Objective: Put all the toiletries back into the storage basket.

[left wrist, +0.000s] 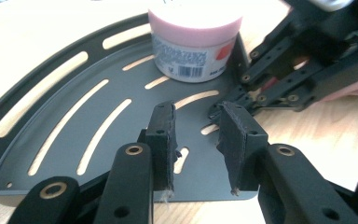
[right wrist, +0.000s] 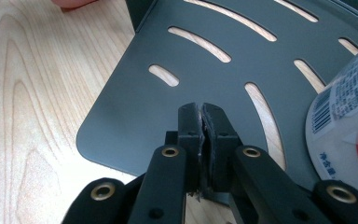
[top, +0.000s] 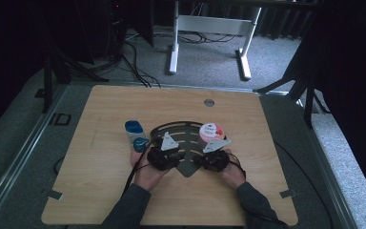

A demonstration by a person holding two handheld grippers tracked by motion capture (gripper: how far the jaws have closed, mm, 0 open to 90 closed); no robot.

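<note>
I see a dark, fan-shaped slotted tray (top: 183, 138) lying flat near the middle of the wooden table (top: 100, 157). A white tub with a pink lid (top: 211, 133) stands upright on the tray's right part, close to its raised rim. My left gripper (left wrist: 196, 135) hangs just above the tray's near corner with its jaws parted and nothing between them. My right gripper (right wrist: 201, 133) has its jaws pressed together on the tray's edge at that narrow corner, beside the tub (right wrist: 345, 126). Off the tray, just to its left on the table, lies a blue and white bottle (top: 136, 133), close by the hand (top: 145, 174) holding the left gripper.
</note>
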